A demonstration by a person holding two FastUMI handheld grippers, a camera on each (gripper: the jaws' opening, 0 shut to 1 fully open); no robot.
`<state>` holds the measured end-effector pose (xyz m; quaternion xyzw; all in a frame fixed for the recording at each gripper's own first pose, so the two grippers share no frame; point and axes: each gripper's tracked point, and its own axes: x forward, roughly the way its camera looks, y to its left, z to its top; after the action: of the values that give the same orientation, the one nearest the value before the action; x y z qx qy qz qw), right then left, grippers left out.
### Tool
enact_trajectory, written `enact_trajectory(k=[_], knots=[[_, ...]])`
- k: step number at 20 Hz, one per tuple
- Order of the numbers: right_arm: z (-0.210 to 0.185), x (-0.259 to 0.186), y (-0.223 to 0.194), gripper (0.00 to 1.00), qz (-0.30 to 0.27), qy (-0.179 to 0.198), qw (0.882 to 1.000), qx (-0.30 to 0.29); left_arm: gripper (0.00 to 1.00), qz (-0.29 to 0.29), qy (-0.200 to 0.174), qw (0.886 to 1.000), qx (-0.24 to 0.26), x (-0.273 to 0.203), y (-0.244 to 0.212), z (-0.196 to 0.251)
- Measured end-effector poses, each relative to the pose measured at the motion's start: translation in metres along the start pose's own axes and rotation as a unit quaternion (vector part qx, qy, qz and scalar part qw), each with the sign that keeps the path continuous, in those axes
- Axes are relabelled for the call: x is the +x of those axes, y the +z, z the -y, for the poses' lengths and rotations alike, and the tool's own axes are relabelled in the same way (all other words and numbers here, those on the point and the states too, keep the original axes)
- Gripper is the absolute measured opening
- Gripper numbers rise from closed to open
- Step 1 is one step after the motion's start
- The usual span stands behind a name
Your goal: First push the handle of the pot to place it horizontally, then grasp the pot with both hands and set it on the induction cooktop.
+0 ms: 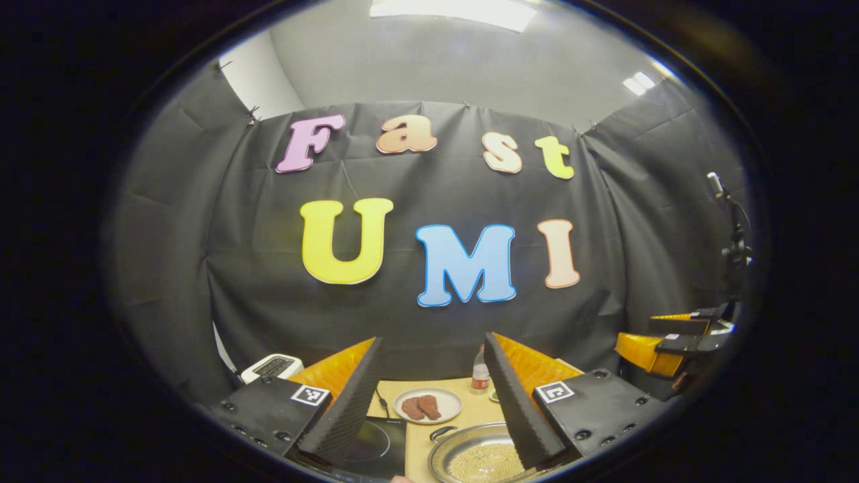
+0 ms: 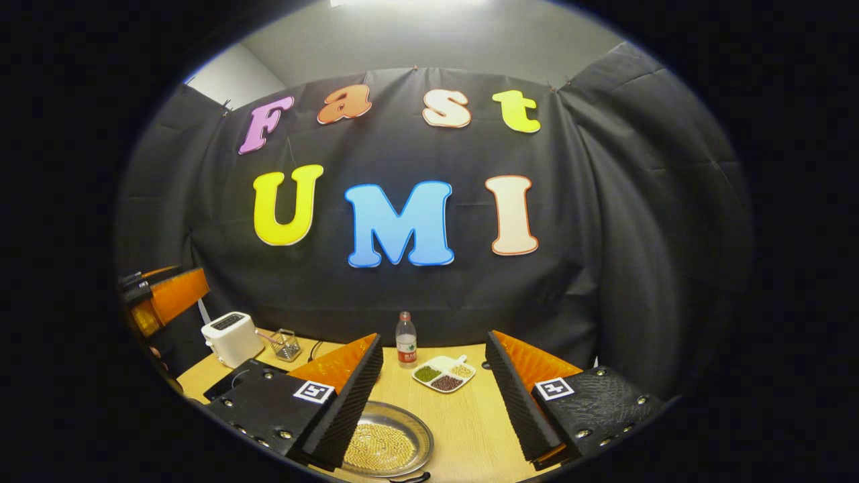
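Observation:
A shallow metal pot (image 1: 435, 460) with yellowish grains inside stands on the wooden table, low between my left gripper's fingers. A dark curved handle (image 1: 443, 433) sits at its far left rim. The black induction cooktop (image 1: 376, 441) lies just left of the pot, partly behind the left finger. My left gripper (image 1: 433, 337) is open and high above the table, holding nothing. In the right gripper view the pot (image 2: 423, 436) lies low, half behind the left finger, with a dark handle (image 2: 411, 477) at its near edge. My right gripper (image 2: 433, 335) is open and holds nothing.
A plate of brown meat pieces (image 1: 427, 405) and a water bottle (image 1: 480, 373) stand behind the pot. A divided dish of beans (image 2: 444, 374), a white toaster (image 2: 231, 337) and a small wire basket (image 2: 286, 344) sit farther back. The other gripper (image 1: 671, 342) hangs at the right.

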<state>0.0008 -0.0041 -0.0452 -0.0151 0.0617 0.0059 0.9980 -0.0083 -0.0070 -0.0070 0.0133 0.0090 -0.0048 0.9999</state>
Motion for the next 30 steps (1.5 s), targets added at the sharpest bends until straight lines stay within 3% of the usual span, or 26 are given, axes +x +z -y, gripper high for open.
enact_trajectory(k=[1, 2, 5, 6, 7, 9, 10, 12, 13, 15, 16, 21, 25, 30], knots=[[-0.001, 0.001, -0.008, 0.89, -0.010, 0.003, 1.000, -0.006, 0.93, 0.002, 0.000, 1.000, 0.001, 0.000, 0.001, 0.000], [-0.003, 0.003, -0.018, 0.92, -0.022, 0.005, 1.000, -0.013, 0.93, 0.003, -0.001, 1.000, 0.001, 0.000, 0.002, 0.002], [-0.012, 0.002, -0.053, 0.78, -0.076, 0.025, 0.996, -0.028, 0.93, 0.005, -0.003, 1.000, 0.003, -0.002, 0.003, 0.003], [-0.017, 0.000, -0.065, 0.59, -0.097, 0.036, 0.994, -0.029, 0.93, 0.005, -0.005, 1.000, 0.004, -0.002, 0.002, 0.003], [-0.023, -0.002, -0.078, 0.53, -0.119, 0.050, 0.991, -0.030, 0.93, 0.004, -0.004, 1.000, 0.005, -0.003, 0.001, 0.003], [-0.029, -0.005, -0.103, 0.54, -0.163, 0.063, 0.984, -0.035, 0.93, 0.000, -0.003, 1.000, 0.005, -0.004, -0.002, 0.003], [-0.038, -0.007, -0.117, 0.23, -0.186, 0.089, 0.978, -0.030, 0.95, -0.002, -0.003, 1.000, 0.005, -0.005, -0.004, 0.002], [-0.059, -0.018, -0.147, 0.22, -0.242, 0.138, 0.960, -0.033, 0.99, -0.005, 0.000, 1.000, 0.006, -0.007, -0.007, 0.000], [-0.062, -0.021, -0.167, 0.22, -0.265, 0.147, 0.952, -0.040, 0.93, -0.007, 0.000, 1.000, 0.006, -0.007, -0.008, -0.001], [-0.062, -0.033, -0.181, 0.03, -0.300, 0.158, 0.940, -0.040, 0.93, -0.010, 0.004, 1.000, 0.006, -0.009, -0.010, -0.004], [-0.066, -0.038, -0.195, 0.09, -0.319, 0.165, 0.932, -0.038, 0.93, -0.011, 0.006, 1.000, 0.006, -0.010, -0.011, -0.007], [-0.075, -0.060, -0.247, 0.09, -0.399, 0.192, 0.896, -0.030, 0.93, -0.017, 0.019, 1.000, 0.003, -0.014, -0.016, -0.019], [-0.081, -0.079, -0.279, 0.09, -0.463, 0.214, 0.860, -0.014, 0.93, -0.026, 0.034, 0.999, -0.005, -0.017, -0.023, -0.031], [-0.087, -0.090, -0.305, 0.09, -0.514, 0.217, 0.830, 0.014, 0.93, -0.034, 0.048, 0.998, -0.004, -0.022, -0.029, -0.042]])
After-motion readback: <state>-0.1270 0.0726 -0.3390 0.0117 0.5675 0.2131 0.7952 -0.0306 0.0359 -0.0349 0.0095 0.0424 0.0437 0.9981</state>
